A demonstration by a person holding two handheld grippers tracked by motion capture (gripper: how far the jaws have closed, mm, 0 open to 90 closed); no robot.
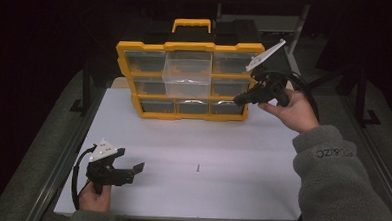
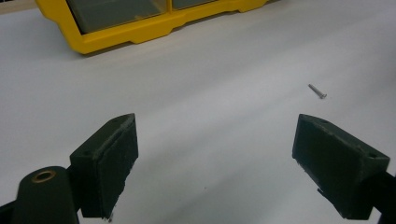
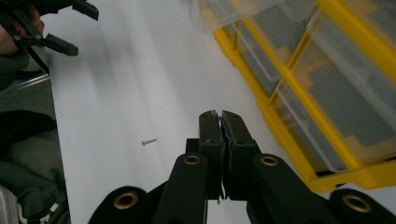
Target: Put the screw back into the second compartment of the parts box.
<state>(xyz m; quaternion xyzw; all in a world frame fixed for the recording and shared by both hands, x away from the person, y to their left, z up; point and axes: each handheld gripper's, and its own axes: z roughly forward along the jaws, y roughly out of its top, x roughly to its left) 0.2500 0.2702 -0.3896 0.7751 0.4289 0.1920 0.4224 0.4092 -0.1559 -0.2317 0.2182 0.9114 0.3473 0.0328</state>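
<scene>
Left gripper view: the left tool (image 2: 215, 154) is held wide open just above the white tabletop (image 2: 201, 70), nothing between its jaws, and the screw (image 2: 317, 91) is seen ahead of it and off toward the right-hand jaw, lying flat and apart from both. In the high view the left tool (image 1: 134, 170) is placed near the front left of the tabletop (image 1: 232, 142), and the screw (image 1: 198, 167) is found to its right at about the same depth, alone on bare surface. The screw's long axis is seen to run roughly front to back on the tabletop, so it lies across the line from the tool rather than along it. The right tool (image 1: 237, 99) is held much farther off, up against the right end of the yellow organizer (image 1: 189, 46) at the back, below the middle drawer (image 1: 187, 77) that stands pulled out. In the right gripper view the right tool (image 3: 221, 114) is shown clenched on nothing, with the screw (image 3: 149, 141) well short of it. The left tool is judged the nearer, and a sideways move to the right would be needed, with the jaws brought astride the shaft.
</scene>
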